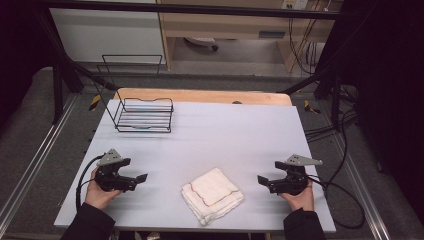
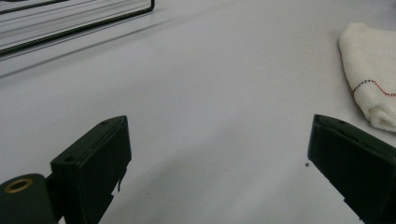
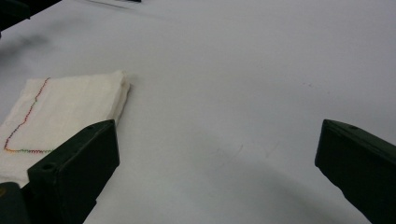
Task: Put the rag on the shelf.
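A folded white towel (image 1: 212, 195) lies near the front edge of the table (image 1: 225, 135), between the 2 grippers and apart from both. The left gripper (image 1: 141, 178) and right gripper (image 1: 262, 180) each hover with jaws spread wide and nothing between them. To pick the towel up cleanly, bring both in low from the sides and pinch opposite edges together, catching all layers. A wire rack (image 1: 145, 115) stands at the far left corner.

Folded white cloth (image 1: 212, 194), red-stitched edge, flat on table
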A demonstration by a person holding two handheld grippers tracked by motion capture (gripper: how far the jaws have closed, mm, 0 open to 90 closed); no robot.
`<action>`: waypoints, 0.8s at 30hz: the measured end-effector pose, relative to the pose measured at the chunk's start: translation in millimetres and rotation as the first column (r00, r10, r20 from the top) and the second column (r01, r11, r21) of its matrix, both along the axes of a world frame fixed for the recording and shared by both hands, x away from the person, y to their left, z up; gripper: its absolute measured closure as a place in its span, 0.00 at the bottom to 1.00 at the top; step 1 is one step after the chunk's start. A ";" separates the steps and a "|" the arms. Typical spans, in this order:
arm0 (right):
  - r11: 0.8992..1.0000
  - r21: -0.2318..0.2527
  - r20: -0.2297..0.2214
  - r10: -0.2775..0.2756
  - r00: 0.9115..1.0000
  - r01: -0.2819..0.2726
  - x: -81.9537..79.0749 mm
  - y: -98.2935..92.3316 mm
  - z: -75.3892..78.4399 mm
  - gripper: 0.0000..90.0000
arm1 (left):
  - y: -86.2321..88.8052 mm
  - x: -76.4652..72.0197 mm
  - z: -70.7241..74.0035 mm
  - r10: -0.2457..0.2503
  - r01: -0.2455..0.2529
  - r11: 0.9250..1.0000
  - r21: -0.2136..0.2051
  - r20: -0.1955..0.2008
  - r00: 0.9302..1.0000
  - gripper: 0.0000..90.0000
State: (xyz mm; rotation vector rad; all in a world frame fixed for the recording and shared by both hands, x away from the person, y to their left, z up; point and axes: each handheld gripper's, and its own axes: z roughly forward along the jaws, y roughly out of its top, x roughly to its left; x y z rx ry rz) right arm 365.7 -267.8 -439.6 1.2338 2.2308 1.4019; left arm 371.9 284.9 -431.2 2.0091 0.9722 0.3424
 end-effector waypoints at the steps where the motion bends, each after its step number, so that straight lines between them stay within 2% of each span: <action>1: 1.000 0.002 -0.003 -0.001 1.000 0.001 -0.3 -0.1 0.3 0.00 | -0.4 0.2 0.0 0.000 0.000 1.000 0.000 0.000 1.000 0.07; 14: 1.000 0.006 -0.005 0.006 1.000 -0.006 -1.3 0.6 0.7 0.00 | -9.7 -0.1 2.0 -0.013 0.012 1.000 0.006 0.003 1.000 0.07; 20: 1.000 0.002 -0.002 0.012 1.000 -0.012 -1.8 2.7 1.1 0.00 | -21.3 -0.8 6.6 -0.020 0.020 1.000 -0.010 0.004 1.000 0.08; 24: 1.000 -0.008 -0.004 0.013 1.000 -0.013 -1.5 3.2 0.4 0.00 | -34.0 0.1 9.8 -0.035 0.035 0.999 0.000 -0.005 0.999 0.08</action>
